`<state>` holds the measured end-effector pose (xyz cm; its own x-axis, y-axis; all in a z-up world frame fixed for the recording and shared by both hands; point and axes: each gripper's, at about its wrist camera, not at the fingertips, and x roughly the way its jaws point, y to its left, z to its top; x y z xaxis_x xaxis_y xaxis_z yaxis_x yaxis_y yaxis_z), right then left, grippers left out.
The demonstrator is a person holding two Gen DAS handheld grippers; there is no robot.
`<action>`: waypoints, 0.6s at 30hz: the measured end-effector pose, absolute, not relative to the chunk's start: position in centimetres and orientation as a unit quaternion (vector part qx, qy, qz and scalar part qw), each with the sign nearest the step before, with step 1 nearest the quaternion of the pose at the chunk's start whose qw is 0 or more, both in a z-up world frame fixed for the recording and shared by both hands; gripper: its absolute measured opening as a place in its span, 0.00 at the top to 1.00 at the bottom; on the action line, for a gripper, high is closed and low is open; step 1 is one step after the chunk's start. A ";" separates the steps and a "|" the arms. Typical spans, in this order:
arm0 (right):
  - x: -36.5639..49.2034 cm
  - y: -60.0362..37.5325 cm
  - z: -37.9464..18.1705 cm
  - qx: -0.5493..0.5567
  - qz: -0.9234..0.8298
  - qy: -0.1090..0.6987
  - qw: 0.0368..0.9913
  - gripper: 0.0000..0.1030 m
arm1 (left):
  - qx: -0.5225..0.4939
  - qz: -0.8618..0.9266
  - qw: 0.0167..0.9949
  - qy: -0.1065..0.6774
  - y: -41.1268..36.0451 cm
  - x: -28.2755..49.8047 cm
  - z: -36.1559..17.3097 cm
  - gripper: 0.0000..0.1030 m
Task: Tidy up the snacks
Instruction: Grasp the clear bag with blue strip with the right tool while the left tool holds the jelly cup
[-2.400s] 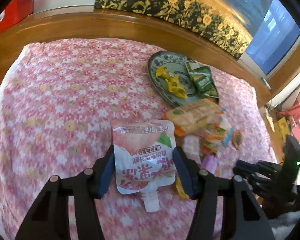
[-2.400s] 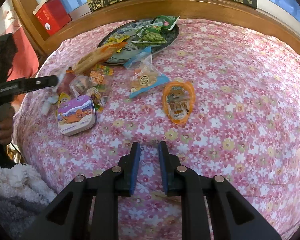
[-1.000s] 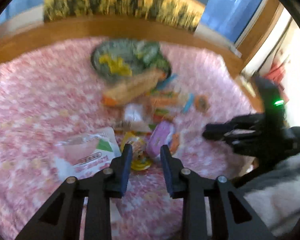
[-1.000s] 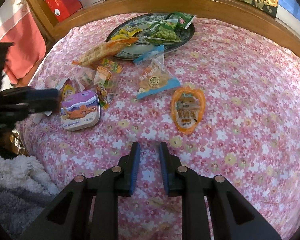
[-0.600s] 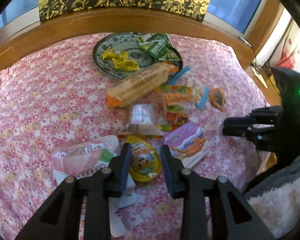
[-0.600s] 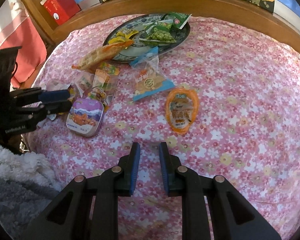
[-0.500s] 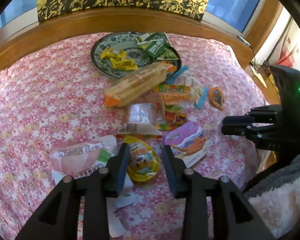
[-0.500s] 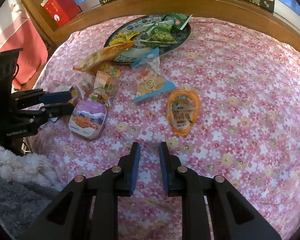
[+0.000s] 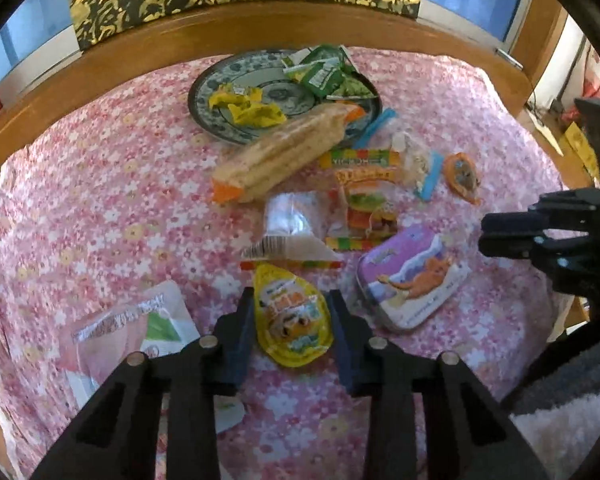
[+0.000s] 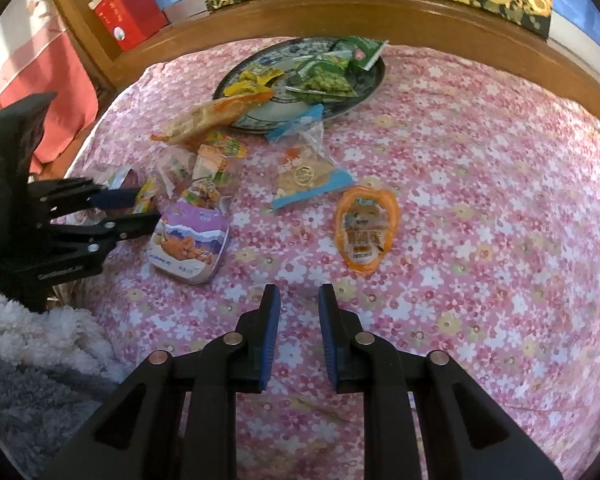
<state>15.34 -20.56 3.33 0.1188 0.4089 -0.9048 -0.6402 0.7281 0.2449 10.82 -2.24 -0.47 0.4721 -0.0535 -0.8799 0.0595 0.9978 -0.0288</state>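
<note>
My left gripper is open, its fingers either side of a yellow oval snack pack lying on the pink floral cloth. The pink pouch lies to its left. A purple tin lies to its right. My right gripper is nearly closed and empty above the cloth, short of an orange oval pack. A patterned plate at the back holds yellow and green packets. The left gripper also shows in the right wrist view.
A long cracker pack, a clear packet, gummy packs and a blue-edged bag lie between plate and tin. A wooden rail bounds the back. A red box stands back left. Fleece sleeve lies near the table edge.
My left gripper let go of the pink pouch, swung right, and now straddles the yellow oval pack with its fingers opened wider. My right gripper has hardly moved.
</note>
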 end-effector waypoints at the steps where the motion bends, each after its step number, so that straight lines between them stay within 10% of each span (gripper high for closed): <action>1: 15.4 -20.6 3.2 -0.102 0.353 0.564 0.739 0.80 | -0.001 -0.030 0.859 0.511 -2.2 10.8 -0.2 0.66; 18: 16.0 -20.3 2.4 -0.089 0.371 0.564 0.732 0.80 | -0.101 -0.094 0.868 0.477 -0.7 7.2 -1.1 0.62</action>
